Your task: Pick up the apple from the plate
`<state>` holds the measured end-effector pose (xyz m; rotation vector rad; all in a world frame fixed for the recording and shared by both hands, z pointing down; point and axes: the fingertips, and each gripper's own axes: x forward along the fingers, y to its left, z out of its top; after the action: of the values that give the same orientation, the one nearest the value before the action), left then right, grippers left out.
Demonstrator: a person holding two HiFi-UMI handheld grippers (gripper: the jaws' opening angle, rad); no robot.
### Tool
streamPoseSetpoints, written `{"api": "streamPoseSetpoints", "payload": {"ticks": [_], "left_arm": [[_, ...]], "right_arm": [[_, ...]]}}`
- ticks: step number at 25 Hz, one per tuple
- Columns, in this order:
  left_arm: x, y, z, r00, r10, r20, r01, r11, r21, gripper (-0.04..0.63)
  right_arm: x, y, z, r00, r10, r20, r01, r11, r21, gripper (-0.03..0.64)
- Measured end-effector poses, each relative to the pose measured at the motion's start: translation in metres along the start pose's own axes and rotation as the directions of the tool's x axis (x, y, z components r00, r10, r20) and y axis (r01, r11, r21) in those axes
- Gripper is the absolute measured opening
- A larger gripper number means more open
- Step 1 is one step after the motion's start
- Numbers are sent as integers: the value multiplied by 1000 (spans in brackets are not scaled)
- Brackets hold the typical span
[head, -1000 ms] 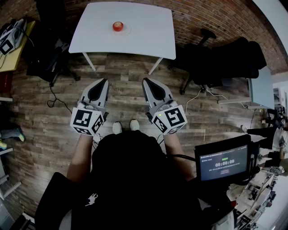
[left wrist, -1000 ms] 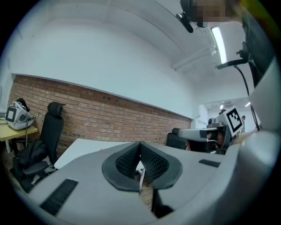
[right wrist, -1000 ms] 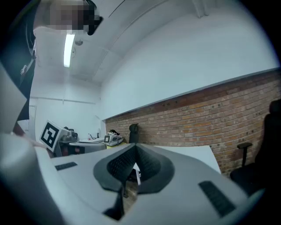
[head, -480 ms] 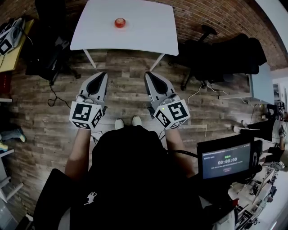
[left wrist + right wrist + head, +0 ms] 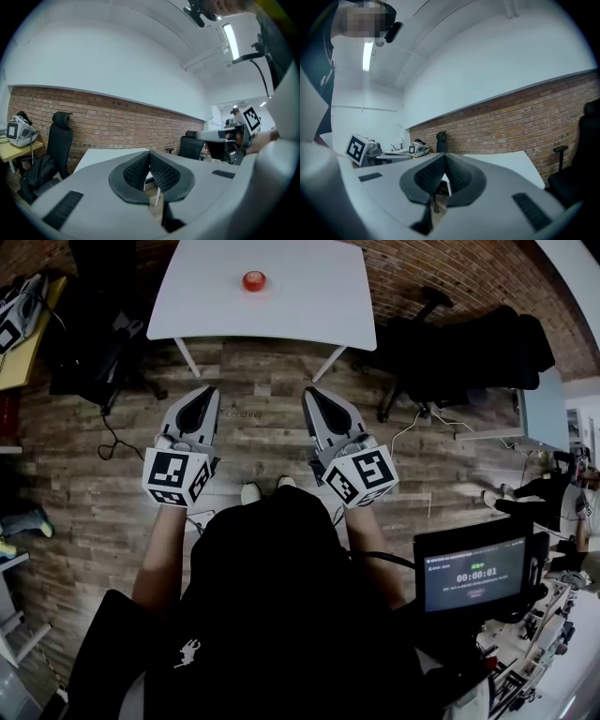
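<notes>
Nearest, a person in a dark top (image 5: 272, 615) is standing on a wood floor (image 5: 262, 427), w/ pale shoes (image 5: 249, 493) poking out just ahead of the body. A screen (image 5: 473, 570) is glowing at lower right, showing a timer. Both arms are reaching fwd, each hand carrying a tool, the two side by side and apart, marker cubes facing up. The left gripper (image 5: 203, 391) is pointing toward the table w/ jaws pressing together; in the left gripper view its ribbed pads (image 5: 134, 173) are meeting at the tips w/ nothing btwn them. The right gripper (image 5: 309, 392) is sitting the same way: jaws closed tight, pads (image 5: 426, 178) touching in the right gripper view, holding nothing. Both are hanging over bare floor, well short of the table. Farther on, a white table (image 5: 309, 296) is standing on thin legs. The apple (image 5: 253, 280), red, is resting on a small white plate (image 5: 270, 291) approx mid-table, a bit left of centre, well apart from both tools. The plate is barely showing against the white top. A black office chair (image 5: 450, 352) is standing right of the table, and a yellow desk (image 5: 23, 357) is showing at far left. A brick wall (image 5: 441, 268) is running behind everything.
</notes>
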<state>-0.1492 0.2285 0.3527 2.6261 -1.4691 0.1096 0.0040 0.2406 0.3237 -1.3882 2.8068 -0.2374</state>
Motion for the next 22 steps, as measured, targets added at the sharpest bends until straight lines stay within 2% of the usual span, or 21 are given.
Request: {"api": "streamPoseSetpoints", "payload": {"ticks": [10,22], "left_arm": [[-8,23,-6,999,38,-3,-38,999,-12,6],[2,30,-8,999,35,-4,-35,999,-24,6]], "right_arm": [[16,9,-2,1000,10,-14,-10,1000,-13,4],[29,-1,-5,1000,16,-16,-16,1000,-8,3]]}}
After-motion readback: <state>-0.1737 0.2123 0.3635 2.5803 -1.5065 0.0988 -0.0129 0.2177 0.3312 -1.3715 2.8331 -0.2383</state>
